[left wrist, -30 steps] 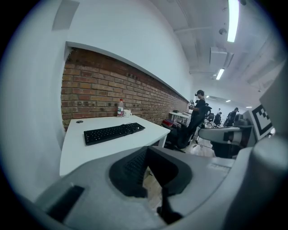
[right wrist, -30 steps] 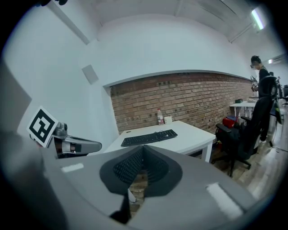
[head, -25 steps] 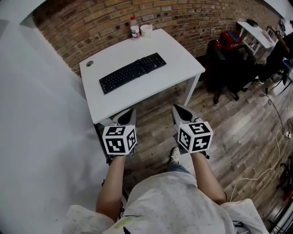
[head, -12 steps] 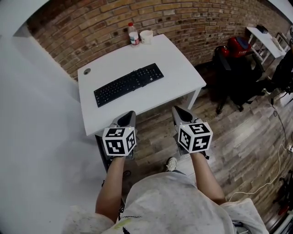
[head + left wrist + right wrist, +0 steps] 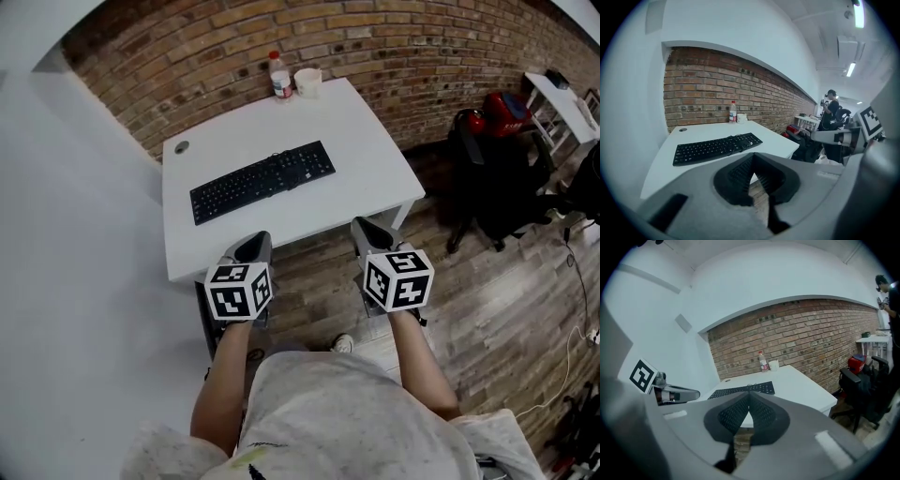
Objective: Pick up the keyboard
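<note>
1. The black keyboard (image 5: 262, 181) lies flat near the middle of the white table (image 5: 366, 131). Its long side runs left to right, with the right end skewed a little farther from me. A cable seems to lie looped across the keys toward the right end.
2. A plastic bottle (image 5: 280, 75) and a white cup (image 5: 307, 82) stand side by side at the far edge, well apart from the keyboard. A round cable hole (image 5: 181, 147) sits at the far left corner.
3. My left claw (image 5: 255, 239) and right claw (image 5: 364, 227) are both pressed together with nothing between the jaws. Both are on the near side of the table, neither near the keyboard yet.
4. I judge this to be the approach. To do it well I should spread both jaws before I reach the keys and bring one claw to each end. I should come in low, since the keyboard is thin and flat. I then pinch the ends together and lift level so it does not tip or drag its cable.
5. Compared with a second ago, the table lies closer under me and more squarely ahead. The keyboard also sits nearer my claws in the head view. It has not shifted on the table, and my jaws are as closed as before.
</note>
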A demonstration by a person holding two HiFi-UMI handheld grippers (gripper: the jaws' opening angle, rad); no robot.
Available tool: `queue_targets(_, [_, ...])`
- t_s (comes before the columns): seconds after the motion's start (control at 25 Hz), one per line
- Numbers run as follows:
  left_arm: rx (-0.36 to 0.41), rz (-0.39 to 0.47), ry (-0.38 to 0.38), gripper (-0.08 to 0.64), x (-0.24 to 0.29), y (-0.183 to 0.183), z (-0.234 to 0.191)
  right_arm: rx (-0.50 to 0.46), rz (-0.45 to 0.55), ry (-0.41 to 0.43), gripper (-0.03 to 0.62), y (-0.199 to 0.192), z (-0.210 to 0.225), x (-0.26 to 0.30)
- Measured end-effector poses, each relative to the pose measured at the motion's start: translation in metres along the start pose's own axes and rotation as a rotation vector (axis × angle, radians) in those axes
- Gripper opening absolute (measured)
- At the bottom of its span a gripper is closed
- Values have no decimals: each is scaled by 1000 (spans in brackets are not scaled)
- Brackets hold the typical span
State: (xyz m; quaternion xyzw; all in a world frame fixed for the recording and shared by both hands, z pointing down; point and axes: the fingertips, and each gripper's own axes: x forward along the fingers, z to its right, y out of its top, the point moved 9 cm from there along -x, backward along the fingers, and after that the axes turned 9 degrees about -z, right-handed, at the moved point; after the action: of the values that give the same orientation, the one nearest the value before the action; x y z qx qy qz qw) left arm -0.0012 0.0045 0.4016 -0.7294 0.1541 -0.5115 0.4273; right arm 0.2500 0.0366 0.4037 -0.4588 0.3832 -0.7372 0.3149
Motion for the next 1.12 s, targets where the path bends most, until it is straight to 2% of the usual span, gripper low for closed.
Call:
queue_targets(0.36, [-94,37,99,-6,17,2,-46,-40,-56,56,11,11,9,53])
queue_targets(0.68, [-162,86,106,-6,59,18,-103,-107,-92,57,11,41,14,123])
queue_targets(0.96, [-211,75,137,-2,95,38,-167,-132,-140,46,11,71,23,193])
queue_targets(1.12, [-231,54,149,36,112,41,-206,-143,-175,32,25,78,25,230])
